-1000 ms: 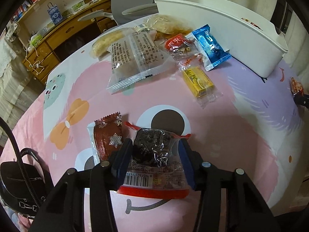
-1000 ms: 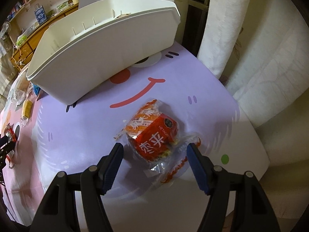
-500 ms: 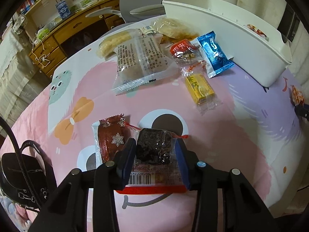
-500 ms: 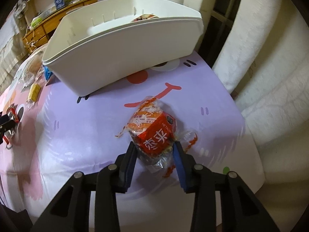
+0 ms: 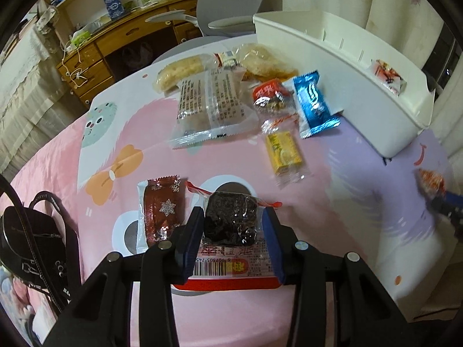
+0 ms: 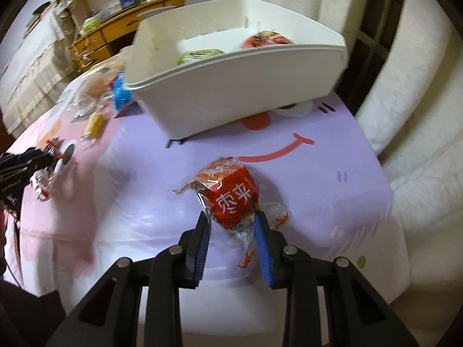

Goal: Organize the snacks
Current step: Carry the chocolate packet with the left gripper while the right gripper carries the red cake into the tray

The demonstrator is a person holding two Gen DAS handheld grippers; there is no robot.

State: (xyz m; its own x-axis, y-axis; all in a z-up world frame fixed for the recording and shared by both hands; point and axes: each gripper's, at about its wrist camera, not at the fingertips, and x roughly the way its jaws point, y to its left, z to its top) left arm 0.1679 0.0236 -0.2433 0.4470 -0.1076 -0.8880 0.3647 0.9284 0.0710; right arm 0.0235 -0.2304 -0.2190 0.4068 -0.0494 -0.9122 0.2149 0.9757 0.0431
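Dark prune-cake packet in clear wrapper with red edge [image 5: 230, 231] clamped between left claw [image 5: 231, 240] pads. Right claw [image 6: 231, 231] closing on red crinkly snack pouch [image 6: 231, 199]. Pick-up step, both hands. Next: lift, carry forward to white plastic bin [image 6: 231, 86] ahead, release inside.

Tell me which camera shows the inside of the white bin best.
The right wrist view: it looks down over the white bin's near wall onto the packets inside. The left wrist view sees the bin side-on, showing only one red packet at its far end.
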